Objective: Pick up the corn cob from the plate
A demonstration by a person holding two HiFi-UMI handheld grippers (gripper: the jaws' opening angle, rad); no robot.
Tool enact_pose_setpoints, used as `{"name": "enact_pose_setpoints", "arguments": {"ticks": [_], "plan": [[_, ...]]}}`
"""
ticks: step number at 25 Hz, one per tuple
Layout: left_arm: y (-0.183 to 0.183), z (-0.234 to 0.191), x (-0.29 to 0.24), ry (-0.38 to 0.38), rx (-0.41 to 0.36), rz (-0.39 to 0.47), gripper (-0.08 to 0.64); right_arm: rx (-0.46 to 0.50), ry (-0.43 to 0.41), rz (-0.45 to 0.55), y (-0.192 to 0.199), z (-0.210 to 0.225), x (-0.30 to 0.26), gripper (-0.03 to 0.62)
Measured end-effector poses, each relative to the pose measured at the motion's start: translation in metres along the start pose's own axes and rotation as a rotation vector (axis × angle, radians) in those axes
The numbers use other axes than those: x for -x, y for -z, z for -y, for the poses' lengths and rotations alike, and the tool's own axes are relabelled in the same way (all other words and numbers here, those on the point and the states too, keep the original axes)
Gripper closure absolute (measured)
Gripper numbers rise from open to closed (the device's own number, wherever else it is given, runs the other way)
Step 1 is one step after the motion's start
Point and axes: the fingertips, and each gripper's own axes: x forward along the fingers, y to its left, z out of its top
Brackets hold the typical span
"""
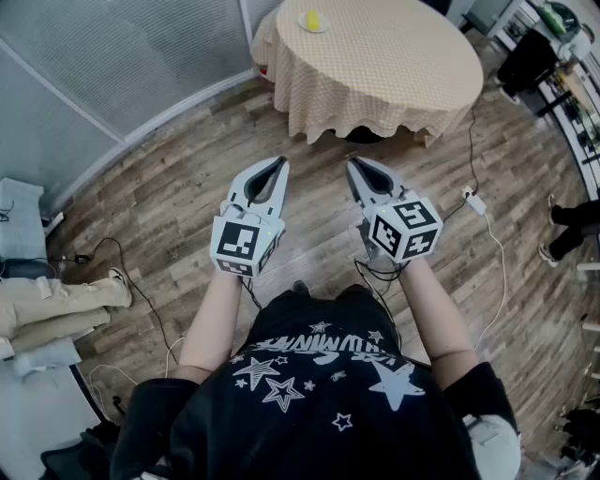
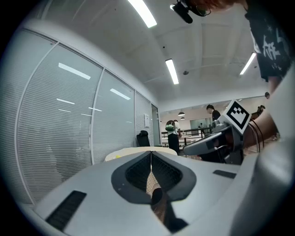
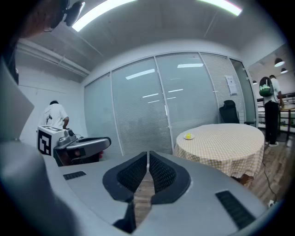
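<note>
Head view looked steeply down on the left tool and the right tool. They were held side by side over the wooden floor, in front of the person's black star-printed shirt, with a gap between them. Each tool pointed away from the person toward a round desk covered in beige checks, which stood well apart from both at the top of that view. The corn cob, a small yellow shape, lay on a pale plate near the desk's left side, and neither tool was near it. A white power strip lay on the floor to the right, below the desk.

Left gripper view showed the left tool clenched. Its two dark ribbed jaws met in a thin line at the tips with nothing caught between them. The right tool appeared off to the right in that view.

Right gripper view showed the right tool likewise clenched and empty, its jaws pressed tip to tip, with floorboards visible through the slot below them. Beyond the jaws the desk stood to the right, with the corn cob resting on its plate at the left part of the desktop. A glass partition with blinds ran behind the desk. The left tool showed at that view's left edge.
</note>
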Motion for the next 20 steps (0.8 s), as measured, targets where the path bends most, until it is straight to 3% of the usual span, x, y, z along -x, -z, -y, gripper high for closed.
{"name": "enact_pose_setpoints", "arguments": {"ticks": [5,14,20], "plan": [[-0.002,-0.010,-0.008,0.007,0.019,0.016,0.549,-0.117,0.078,0.059,-0.005,0.015,-0.012,0.554],[0.006,0.005,-0.002,0.091,0.013,0.001,0.549,-0.121,0.099,0.040,0.011,0.008,-0.011,0.554],[0.012,0.015,0.006,0.092,0.007,-0.016,0.549,-0.103,0.074,-0.007,0.032,-0.002,-0.002,0.554]]}}
